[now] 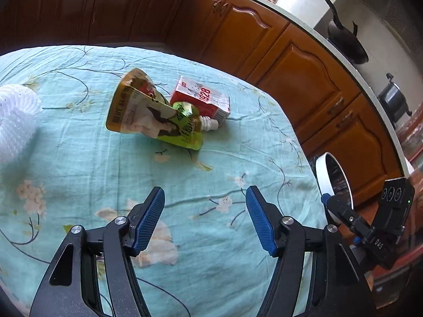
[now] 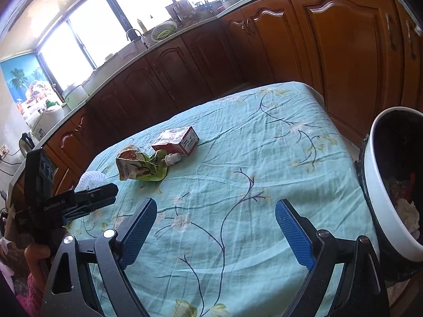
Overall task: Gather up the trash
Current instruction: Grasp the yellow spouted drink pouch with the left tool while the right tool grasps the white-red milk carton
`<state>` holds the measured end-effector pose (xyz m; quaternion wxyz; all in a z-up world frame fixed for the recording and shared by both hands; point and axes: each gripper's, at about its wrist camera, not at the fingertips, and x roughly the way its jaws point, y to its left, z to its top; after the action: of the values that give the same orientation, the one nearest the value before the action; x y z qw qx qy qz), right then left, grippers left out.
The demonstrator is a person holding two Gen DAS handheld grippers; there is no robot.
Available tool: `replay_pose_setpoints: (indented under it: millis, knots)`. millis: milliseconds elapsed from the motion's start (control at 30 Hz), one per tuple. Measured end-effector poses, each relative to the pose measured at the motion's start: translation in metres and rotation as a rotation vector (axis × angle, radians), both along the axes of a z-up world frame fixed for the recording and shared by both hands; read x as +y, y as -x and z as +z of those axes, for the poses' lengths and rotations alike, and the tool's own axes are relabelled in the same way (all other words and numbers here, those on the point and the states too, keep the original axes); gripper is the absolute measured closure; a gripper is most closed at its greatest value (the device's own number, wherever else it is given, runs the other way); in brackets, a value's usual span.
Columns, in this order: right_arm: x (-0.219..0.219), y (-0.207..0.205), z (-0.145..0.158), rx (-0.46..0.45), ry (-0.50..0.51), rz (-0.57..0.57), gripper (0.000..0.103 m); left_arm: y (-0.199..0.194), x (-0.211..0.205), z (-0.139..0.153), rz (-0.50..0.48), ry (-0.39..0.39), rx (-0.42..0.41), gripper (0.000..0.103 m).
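Observation:
A crumpled green and yellow drink pouch [image 1: 156, 116] with a white spout lies on the teal flowered tablecloth [image 1: 105, 185], touching a red and white carton [image 1: 203, 97] behind it. My left gripper [image 1: 205, 219] hovers open short of them, nothing between its blue pads. In the right wrist view the pouch [image 2: 140, 169] and carton [image 2: 177, 142] lie far ahead and to the left. My right gripper [image 2: 215, 229] is open and empty over the cloth. A white-rimmed dark trash bin [image 2: 383, 198] stands past the table's right edge, with white crumpled waste inside.
A white foam net [image 1: 15, 121] lies at the table's left side. Wooden kitchen cabinets [image 2: 343, 52] and a cluttered counter run behind and to the right. The bin [image 1: 320, 177] sits low beside the right table edge. A hand holds the left gripper's handle.

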<state>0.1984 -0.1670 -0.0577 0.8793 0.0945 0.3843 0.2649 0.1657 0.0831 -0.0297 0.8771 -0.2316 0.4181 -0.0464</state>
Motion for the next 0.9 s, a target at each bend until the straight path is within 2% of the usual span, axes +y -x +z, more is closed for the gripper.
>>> replay_pose_setpoints:
  millis: [200, 367, 533, 667, 700, 733, 767, 833, 900]
  knots:
    - [0.014, -0.019, 0.004, -0.008, 0.019, 0.034, 0.011, -0.031, 0.026, 0.003, 0.126, 0.049, 0.016, 0.036]
    - [0.028, -0.036, 0.012, -0.03, 0.035, 0.068, 0.011, -0.06, 0.045, -0.005, 0.235, 0.064, 0.051, 0.035]
    - [0.042, -0.056, 0.015, -0.039, 0.053, 0.102, 0.011, -0.083, 0.061, -0.017, 0.283, 0.012, 0.085, 0.035]
    - [0.055, -0.073, 0.014, -0.042, 0.063, 0.131, 0.011, -0.099, 0.066, -0.019, 0.271, -0.089, 0.084, 0.039]
    - [0.059, -0.076, 0.014, -0.042, 0.065, 0.141, 0.011, -0.102, 0.067, -0.02, 0.258, -0.109, 0.079, 0.05]
    - [0.064, -0.081, 0.013, -0.042, 0.07, 0.153, 0.011, -0.105, 0.066, -0.021, 0.237, -0.126, 0.078, 0.066]
    - [0.068, -0.085, 0.012, -0.043, 0.074, 0.168, 0.011, -0.108, 0.066, -0.021, 0.215, -0.132, 0.077, 0.068]
    - [0.078, -0.094, 0.01, -0.045, 0.086, 0.201, 0.011, -0.109, 0.063, -0.019, 0.157, -0.142, 0.049, 0.087]
    - [0.088, -0.101, 0.007, -0.047, 0.109, 0.23, 0.011, -0.108, 0.055, -0.014, 0.095, -0.181, 0.027, 0.092]
